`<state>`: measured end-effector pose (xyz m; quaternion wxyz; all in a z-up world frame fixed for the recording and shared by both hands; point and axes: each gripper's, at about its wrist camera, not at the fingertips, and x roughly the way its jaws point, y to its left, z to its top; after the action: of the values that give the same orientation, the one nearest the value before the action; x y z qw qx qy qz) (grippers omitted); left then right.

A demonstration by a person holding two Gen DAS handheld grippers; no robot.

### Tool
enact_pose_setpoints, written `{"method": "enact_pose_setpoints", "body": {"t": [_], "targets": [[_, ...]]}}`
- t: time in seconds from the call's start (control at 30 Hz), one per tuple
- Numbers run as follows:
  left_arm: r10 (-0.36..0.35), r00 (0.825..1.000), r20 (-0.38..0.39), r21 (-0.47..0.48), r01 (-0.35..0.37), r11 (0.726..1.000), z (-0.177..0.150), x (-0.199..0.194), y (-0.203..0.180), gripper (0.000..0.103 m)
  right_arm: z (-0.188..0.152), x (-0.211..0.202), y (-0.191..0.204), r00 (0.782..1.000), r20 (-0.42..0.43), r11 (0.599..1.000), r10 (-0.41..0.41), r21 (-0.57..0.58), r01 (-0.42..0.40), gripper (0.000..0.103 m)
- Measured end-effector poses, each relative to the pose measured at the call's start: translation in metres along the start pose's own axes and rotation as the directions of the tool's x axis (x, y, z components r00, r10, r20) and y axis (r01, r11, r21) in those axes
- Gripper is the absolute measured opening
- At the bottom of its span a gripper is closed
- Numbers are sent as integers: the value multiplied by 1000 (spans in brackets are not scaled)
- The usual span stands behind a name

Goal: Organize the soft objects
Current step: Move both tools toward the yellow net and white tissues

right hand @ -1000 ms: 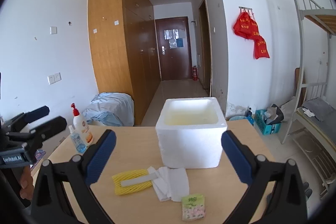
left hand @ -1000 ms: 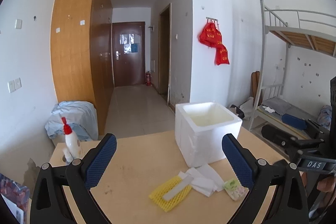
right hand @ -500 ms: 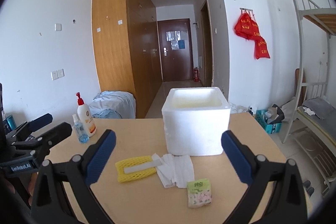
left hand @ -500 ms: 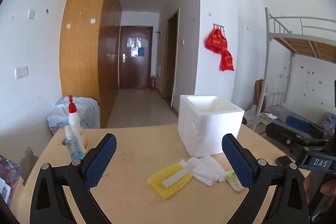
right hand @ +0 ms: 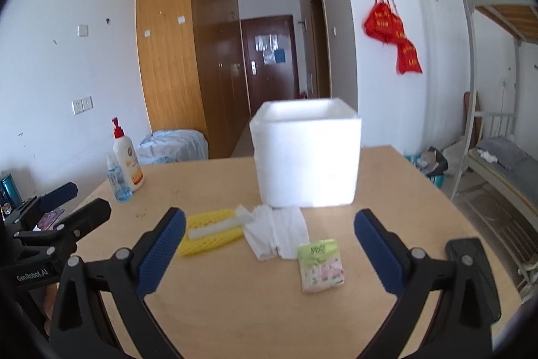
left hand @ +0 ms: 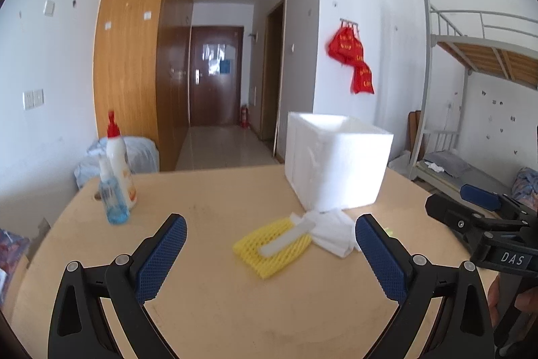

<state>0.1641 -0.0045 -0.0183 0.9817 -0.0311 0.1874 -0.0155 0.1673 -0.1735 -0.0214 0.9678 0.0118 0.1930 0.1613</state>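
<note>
A white foam box (left hand: 336,164) (right hand: 307,157) stands open-topped on the wooden table (left hand: 235,308) (right hand: 255,308). In front of it lie a yellow foam net (left hand: 269,249) (right hand: 212,232) with a white strip on top, a crumpled white cloth (left hand: 333,229) (right hand: 275,231) and a green tissue pack (right hand: 321,264). My left gripper (left hand: 269,256) is open, empty, just short of the yellow net. My right gripper (right hand: 267,253) is open and empty, with the cloth and tissue pack between its fingers' line of sight. Each gripper shows at the edge of the other's view.
A lotion pump bottle (left hand: 119,164) (right hand: 127,157) and a small blue sanitizer bottle (left hand: 112,194) (right hand: 117,179) stand at the table's far left. A black phone (right hand: 472,278) lies near the right edge. Beyond are a wardrobe, a bunk bed (left hand: 477,90) and a hallway.
Both grippers have come lower and closer to the table and its objects; the box now appears side-on. Both stay open and nothing on the table has moved.
</note>
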Motion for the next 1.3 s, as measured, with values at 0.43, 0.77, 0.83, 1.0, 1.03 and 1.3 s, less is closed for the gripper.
{"method": "enact_pose_setpoints", "body": {"t": [0.43, 0.77, 0.83, 1.0, 1.03, 1.3], "targets": [[-19, 996, -88, -19, 17, 1000, -11, 26, 4, 100, -11, 19, -5, 997, -81, 1000, 2, -9, -3, 101], [-44, 984, -175, 17, 47, 999, -21, 54, -9, 100, -22, 37, -21, 988, -156, 1000, -13, 8, 14, 101], [-46, 981, -190, 13, 50, 999, -22, 60, -8, 100, -23, 42, -24, 986, -168, 1000, -15, 14, 18, 101], [-50, 968, -248, -18, 47, 999, -22, 81, -3, 100, -24, 55, -28, 981, -196, 1000, -7, 15, 10, 101], [-46, 964, -262, -26, 41, 999, -22, 86, -1, 100, -24, 59, -29, 979, -203, 1000, -1, 16, 4, 101], [-26, 940, -340, -28, 17, 999, -17, 121, 6, 100, -14, 92, -23, 966, -255, 999, 48, -11, -53, 101]]}}
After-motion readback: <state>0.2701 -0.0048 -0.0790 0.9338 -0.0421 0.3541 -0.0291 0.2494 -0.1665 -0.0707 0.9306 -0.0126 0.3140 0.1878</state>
